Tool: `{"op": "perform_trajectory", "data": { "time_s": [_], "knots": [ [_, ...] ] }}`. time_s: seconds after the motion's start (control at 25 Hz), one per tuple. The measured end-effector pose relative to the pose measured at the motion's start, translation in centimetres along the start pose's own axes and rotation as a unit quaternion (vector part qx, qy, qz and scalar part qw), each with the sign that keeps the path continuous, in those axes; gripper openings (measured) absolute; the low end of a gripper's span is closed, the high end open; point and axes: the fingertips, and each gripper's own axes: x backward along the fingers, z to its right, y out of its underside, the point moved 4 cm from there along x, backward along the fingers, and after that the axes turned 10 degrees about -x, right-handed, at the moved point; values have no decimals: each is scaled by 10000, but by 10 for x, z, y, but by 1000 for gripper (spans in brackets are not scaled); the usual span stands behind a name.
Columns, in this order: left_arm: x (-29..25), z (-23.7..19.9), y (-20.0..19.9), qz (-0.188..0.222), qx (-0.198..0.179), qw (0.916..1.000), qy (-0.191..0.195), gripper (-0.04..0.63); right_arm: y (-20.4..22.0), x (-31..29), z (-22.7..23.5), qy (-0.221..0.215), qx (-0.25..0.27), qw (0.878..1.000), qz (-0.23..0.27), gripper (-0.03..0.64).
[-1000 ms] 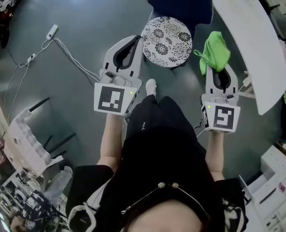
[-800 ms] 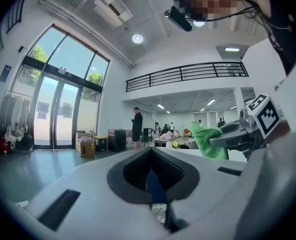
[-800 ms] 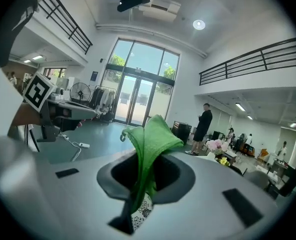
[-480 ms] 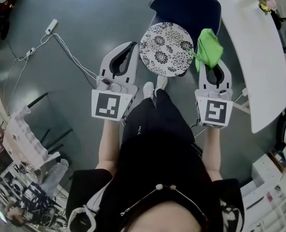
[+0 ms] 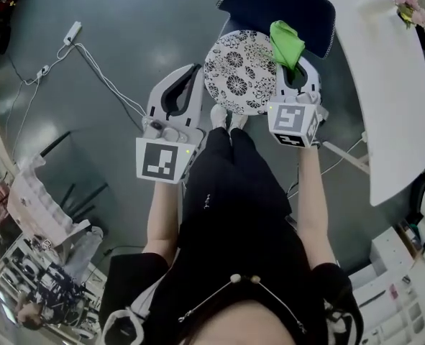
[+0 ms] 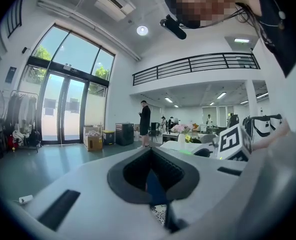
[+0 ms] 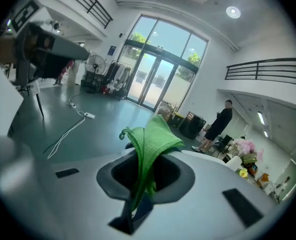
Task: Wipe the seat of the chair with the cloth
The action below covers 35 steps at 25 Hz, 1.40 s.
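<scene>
The cloth is bright green and crumpled. It is pinched in the closed fingers of my right gripper, and a peaked fold stands out past the tips. In the head view it sits over the right far edge of the chair seat, a round cushion with a black-and-white flower print. I cannot tell from there whether it touches the seat. My left gripper is just left of the seat with its fingers drawn together on nothing. Between the two grippers, the person's shoes are at the near edge of the seat. Beyond the seat is the dark blue backrest, and a white table curves along the right. A white cable trails across the grey floor on the far left. Only the right gripper view shows a strip of the cloth hanging down into the dark hollow behind the jaws. It also shows glass doors and a person in black far off, neither of which appears in the head view.
</scene>
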Motion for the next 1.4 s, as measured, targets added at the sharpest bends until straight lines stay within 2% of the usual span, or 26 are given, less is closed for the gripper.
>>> {"op": "perform_trajectory", "data": {
  "time_s": [0.12, 0.24, 0.4, 0.56, 0.84, 0.96, 1.16, 1.4],
  "knots": [
    [-8, -6, 12, -69, 48, 10000, 22, 5, 24, -42, -18, -263, 529, 9977, -334, 52],
    [-16, -13, 29, -256, 113, 9996, 46, 5, 45, -78, -35, -554, 1295, 9883, -586, 52],
    [-28, -19, 59, -395, 143, 9990, 155, 5, 75, -129, -54, -851, 2206, 9665, -1000, 52],
    [-36, -18, 100, -617, 252, 9974, 275, 5, 114, -179, -75, -1133, 2854, 9412, -1408, 52],
    [-30, -13, 168, -1095, 535, 9921, 311, 5, 177, -247, -117, -1391, 3323, 9174, -1688, 52],
    [-25, -11, 187, -1239, 591, 9901, 289, 5, 196, -270, -128, -1384, 3421, 9135, -1714, 52],
    [-24, -8, 211, -1336, 773, 9878, 201, 5, 226, -300, -145, -1444, 3644, 9013, -1844, 52],
    [-27, 2, 223, -1373, 742, 9873, 307, 5, 252, -319, -159, -1599, 3871, 8847, -2046, 52]
  ]
}}
